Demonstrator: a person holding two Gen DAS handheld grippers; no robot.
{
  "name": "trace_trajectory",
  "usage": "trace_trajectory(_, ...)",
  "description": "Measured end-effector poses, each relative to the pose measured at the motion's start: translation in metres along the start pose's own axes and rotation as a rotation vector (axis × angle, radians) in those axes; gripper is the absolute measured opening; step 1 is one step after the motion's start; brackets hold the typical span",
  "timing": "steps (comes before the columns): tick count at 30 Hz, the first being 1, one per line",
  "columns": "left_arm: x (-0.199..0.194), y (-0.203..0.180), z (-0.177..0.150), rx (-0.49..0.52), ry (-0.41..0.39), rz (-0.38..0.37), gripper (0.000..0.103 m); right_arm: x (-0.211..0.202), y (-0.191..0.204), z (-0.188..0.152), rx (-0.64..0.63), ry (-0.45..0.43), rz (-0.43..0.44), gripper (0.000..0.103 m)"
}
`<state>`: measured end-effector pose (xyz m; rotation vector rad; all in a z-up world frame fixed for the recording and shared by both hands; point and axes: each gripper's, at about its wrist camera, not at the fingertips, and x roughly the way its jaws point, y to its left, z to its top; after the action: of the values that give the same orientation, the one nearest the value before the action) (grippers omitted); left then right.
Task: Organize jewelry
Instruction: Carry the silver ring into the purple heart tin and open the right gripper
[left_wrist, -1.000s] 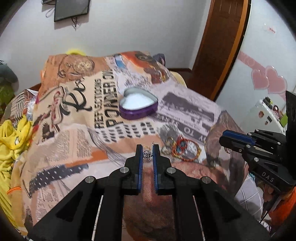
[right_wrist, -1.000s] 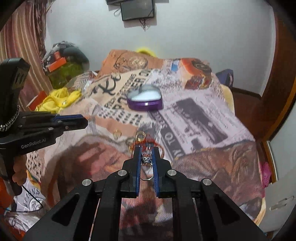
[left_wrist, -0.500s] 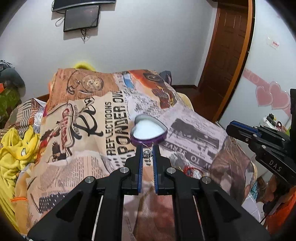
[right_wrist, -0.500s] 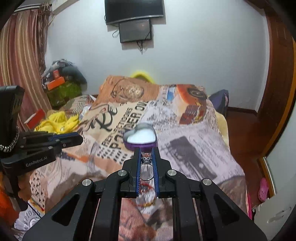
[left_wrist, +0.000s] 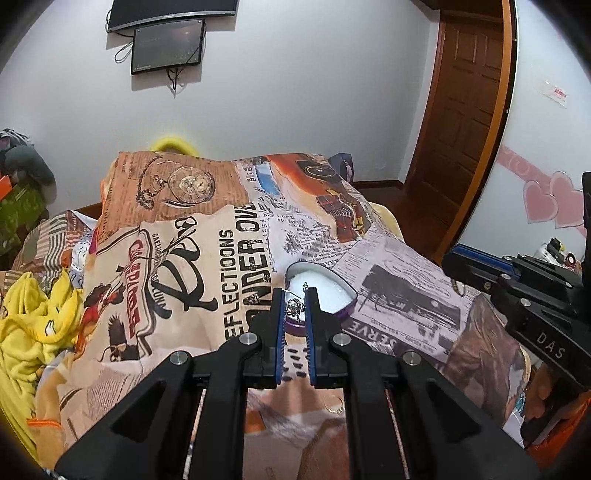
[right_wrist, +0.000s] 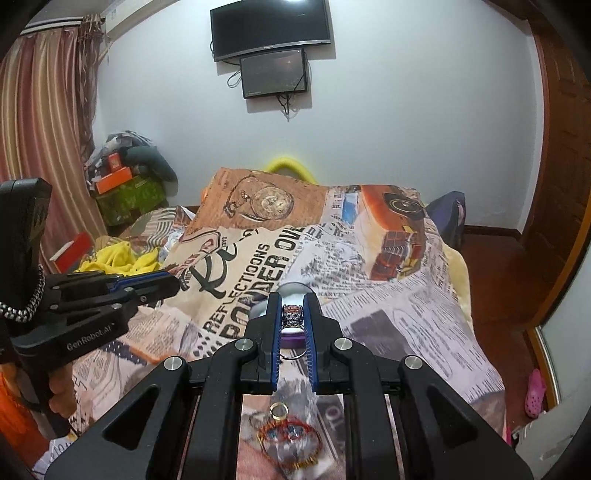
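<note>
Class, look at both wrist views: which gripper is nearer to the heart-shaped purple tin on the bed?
Left, though only slightly. The left gripper has its fingertips over the heart-shaped tin, while the right gripper lines up just short of it.

Left gripper (left_wrist: 294, 307): fingers nearly closed, pinching a small silver trinket (left_wrist: 293, 305) at the tips, held level above the bed.
Right gripper (right_wrist: 292, 314): fingers nearly closed, clamping a ring (right_wrist: 291, 317), raised alongside, pointing the same way.
</note>
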<state>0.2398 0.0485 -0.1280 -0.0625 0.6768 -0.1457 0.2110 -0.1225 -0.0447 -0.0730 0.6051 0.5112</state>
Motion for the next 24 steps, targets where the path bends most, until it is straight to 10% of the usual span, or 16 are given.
trace_trajectory(24,0.107,-0.004,0.005,0.068,0.165,-0.010,0.009,0.100,-0.027,0.006,-0.002,0.171,0.088,0.010)
